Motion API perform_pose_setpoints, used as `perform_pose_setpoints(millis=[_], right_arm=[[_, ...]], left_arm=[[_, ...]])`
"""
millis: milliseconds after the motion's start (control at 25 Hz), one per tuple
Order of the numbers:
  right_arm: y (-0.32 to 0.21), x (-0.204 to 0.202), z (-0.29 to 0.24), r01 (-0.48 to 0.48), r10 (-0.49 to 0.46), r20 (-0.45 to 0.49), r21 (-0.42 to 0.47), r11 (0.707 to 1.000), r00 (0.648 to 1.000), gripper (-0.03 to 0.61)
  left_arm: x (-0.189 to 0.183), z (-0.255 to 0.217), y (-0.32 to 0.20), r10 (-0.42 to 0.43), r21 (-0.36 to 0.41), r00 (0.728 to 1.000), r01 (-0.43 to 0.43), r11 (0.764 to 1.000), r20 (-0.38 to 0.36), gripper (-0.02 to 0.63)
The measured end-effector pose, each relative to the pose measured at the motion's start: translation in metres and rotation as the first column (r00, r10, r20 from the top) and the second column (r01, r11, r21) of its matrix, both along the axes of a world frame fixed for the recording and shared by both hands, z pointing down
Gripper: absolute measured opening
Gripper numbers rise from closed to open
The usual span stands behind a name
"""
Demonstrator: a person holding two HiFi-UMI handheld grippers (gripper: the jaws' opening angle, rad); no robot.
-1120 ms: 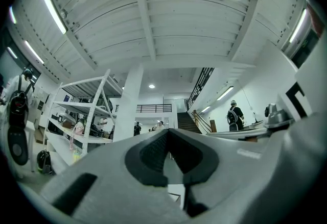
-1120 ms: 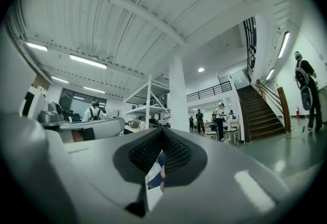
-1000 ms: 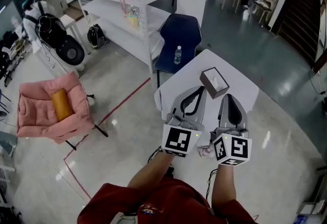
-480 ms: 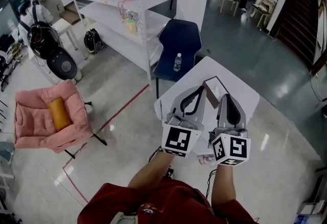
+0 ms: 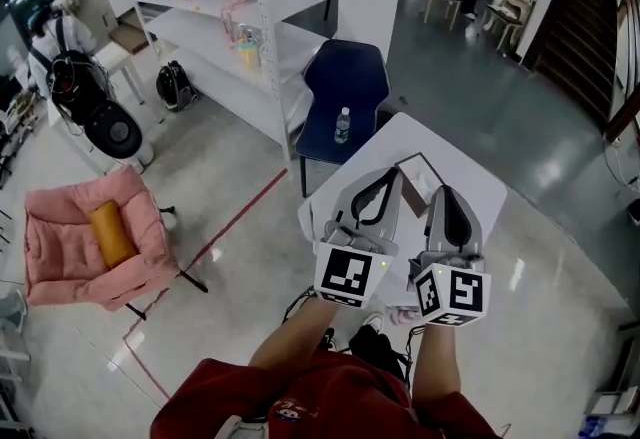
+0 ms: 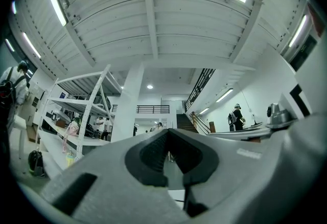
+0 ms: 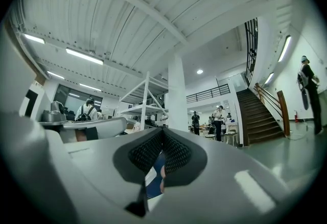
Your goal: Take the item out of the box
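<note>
In the head view a small brown box (image 5: pixel 417 189) stands on the white table (image 5: pixel 480 177); only a strip of it shows between my two grippers. The left gripper (image 5: pixel 391 173) is raised in front of the box's left side, shut, with nothing held. The right gripper (image 5: pixel 446 190) is beside it on the box's right, also shut and empty. In the left gripper view the left gripper (image 6: pixel 167 131) points out into the hall, and so does the right gripper (image 7: pixel 162 130) in the right gripper view. Neither of those views shows the box. What the box holds is hidden.
A blue chair (image 5: pixel 347 87) with a water bottle (image 5: pixel 342 124) on its seat stands just beyond the table. White shelving (image 5: pixel 240 17) rises behind it. A pink folding chair (image 5: pixel 90 237) sits far left. Red tape lines (image 5: pixel 230 222) cross the floor.
The table and box have slid closer beneath the grippers, so the box is now mostly covered by them. Both grippers keep the same pose and stay shut.
</note>
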State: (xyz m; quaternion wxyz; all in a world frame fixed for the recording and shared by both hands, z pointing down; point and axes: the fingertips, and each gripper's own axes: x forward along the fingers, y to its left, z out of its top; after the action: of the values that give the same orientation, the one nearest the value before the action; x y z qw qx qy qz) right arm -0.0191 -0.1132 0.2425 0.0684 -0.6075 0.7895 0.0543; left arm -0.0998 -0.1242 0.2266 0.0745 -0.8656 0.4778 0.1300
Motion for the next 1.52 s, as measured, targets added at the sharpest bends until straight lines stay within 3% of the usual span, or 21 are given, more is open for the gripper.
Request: perform_pose_setpoints(millis=[240,440,640,840,1120,1520], right_arm=[[-0.034,0.031,0.009,-0.020,0.019,0.016,0.002,1.000,1.000,0.002],[-0.076,0.066,0.013,-0.031,0.031,0.028,-0.003,1.000,0.999,0.002],[-0.127,0.101,0.010,-0.034,0.034,0.022,-0.009,0.999,0.999,0.002],[-0.167,0.137,0.010,-0.040,0.040,0.033,-0.011,0.999,0.999,0.002],[-0.211,0.188,0.008,-0.050,0.052,0.047,-0.024,0.998,0.998,0.002],[-0.258,0.247,0.025,-0.054,0.058,0.078,-0.050,0.997,0.995,0.002]], left_arm=[[0.027,0.003,-0.035,0.008,0.033,1.000,-0.008,0.999,0.003,0.002],[0.061,0.010,-0.075,0.022,0.002,0.999,-0.022,1.000,0.031,0.002],[0.098,-0.002,-0.126,0.023,0.045,0.999,-0.024,0.999,0.025,0.002],[0.133,0.005,-0.169,0.030,0.005,0.999,-0.030,1.000,0.030,0.002],[0.185,-0.003,-0.213,0.038,0.022,0.999,-0.039,0.999,0.035,0.002],[0.244,0.014,-0.260,0.042,-0.021,0.997,-0.041,0.999,0.069,0.002]])
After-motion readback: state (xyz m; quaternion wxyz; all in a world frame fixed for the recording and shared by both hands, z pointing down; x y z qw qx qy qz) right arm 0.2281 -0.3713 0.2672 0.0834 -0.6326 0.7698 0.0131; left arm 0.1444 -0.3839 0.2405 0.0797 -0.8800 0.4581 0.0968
